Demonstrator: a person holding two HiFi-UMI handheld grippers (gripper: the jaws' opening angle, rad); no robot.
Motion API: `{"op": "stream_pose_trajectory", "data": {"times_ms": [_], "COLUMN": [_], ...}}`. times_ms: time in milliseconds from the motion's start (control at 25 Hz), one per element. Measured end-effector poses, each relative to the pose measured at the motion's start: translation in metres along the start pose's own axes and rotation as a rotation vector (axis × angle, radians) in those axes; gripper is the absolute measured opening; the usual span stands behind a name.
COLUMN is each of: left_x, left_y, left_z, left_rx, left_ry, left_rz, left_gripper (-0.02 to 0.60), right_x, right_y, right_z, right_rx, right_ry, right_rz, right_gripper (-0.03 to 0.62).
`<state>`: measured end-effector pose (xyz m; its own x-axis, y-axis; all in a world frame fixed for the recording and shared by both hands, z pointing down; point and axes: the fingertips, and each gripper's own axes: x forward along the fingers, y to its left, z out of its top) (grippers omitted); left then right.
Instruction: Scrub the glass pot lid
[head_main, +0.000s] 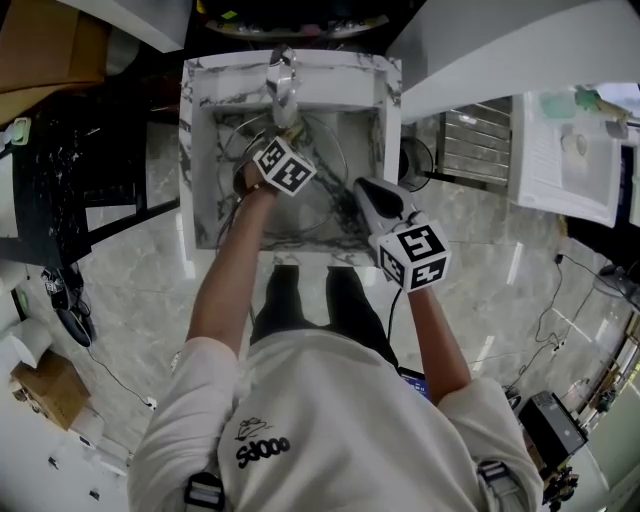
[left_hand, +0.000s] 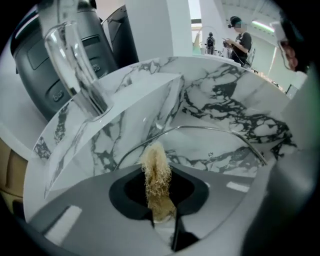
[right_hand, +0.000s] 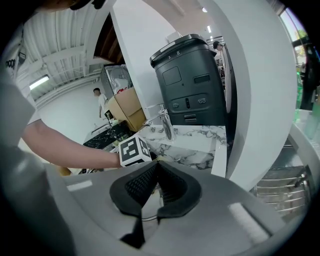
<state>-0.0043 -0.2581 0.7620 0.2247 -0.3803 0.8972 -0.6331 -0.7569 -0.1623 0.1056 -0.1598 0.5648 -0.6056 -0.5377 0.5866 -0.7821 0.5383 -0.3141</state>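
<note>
The glass pot lid (head_main: 322, 205) stands tilted in the marble sink (head_main: 200, 150); its metal rim arcs across the left gripper view, lid (left_hand: 210, 150). My left gripper (head_main: 290, 140) is down in the basin near the faucet, shut on a tan fibrous scrubber (left_hand: 157, 182) that sticks out past the left gripper's jaws (left_hand: 159, 167) toward the lid. My right gripper (head_main: 358, 188) is at the lid's right edge. Its jaws (right_hand: 156, 167) are shut, with the thin lid rim (right_hand: 146, 216) running between them.
A chrome faucet (head_main: 283, 85) rises at the sink's back. A dark grey appliance (right_hand: 192, 85) stands behind it. A metal rack (head_main: 478, 140) and a white counter with papers (head_main: 565, 150) lie right. Cardboard boxes (head_main: 45, 385) sit on the floor left.
</note>
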Motion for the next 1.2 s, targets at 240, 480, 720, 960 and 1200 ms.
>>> {"op": "stream_pose_trajectory", "data": {"times_ms": [240, 480, 720, 960, 1200], "left_x": [0.0, -0.008, -0.021, -0.037, -0.052], "left_y": [-0.039, -0.069, -0.103, -0.133, -0.154], "left_z": [0.018, 0.022, 0.01, -0.013, -0.033], "left_rx": [0.101, 0.182, 0.266, 0.32, 0.392], "left_ry": [-0.029, -0.039, -0.032, -0.013, 0.008], "left_rz": [-0.055, -0.123, -0.264, -0.381, -0.447], "left_gripper": [0.058, 0.06, 0.058, 0.058, 0.058], "right_x": [-0.002, -0.002, 0.0, 0.001, -0.001], "right_y": [-0.003, -0.002, 0.004, 0.01, 0.021], "right_z": [-0.002, 0.001, 0.002, 0.002, 0.001], "right_rx": [0.008, 0.006, -0.003, -0.011, -0.02], "right_ry": [-0.007, -0.015, -0.02, -0.022, -0.024], "right_rz": [-0.011, -0.016, -0.013, -0.012, -0.01], "right_gripper": [0.003, 0.003, 0.003, 0.003, 0.003]}}
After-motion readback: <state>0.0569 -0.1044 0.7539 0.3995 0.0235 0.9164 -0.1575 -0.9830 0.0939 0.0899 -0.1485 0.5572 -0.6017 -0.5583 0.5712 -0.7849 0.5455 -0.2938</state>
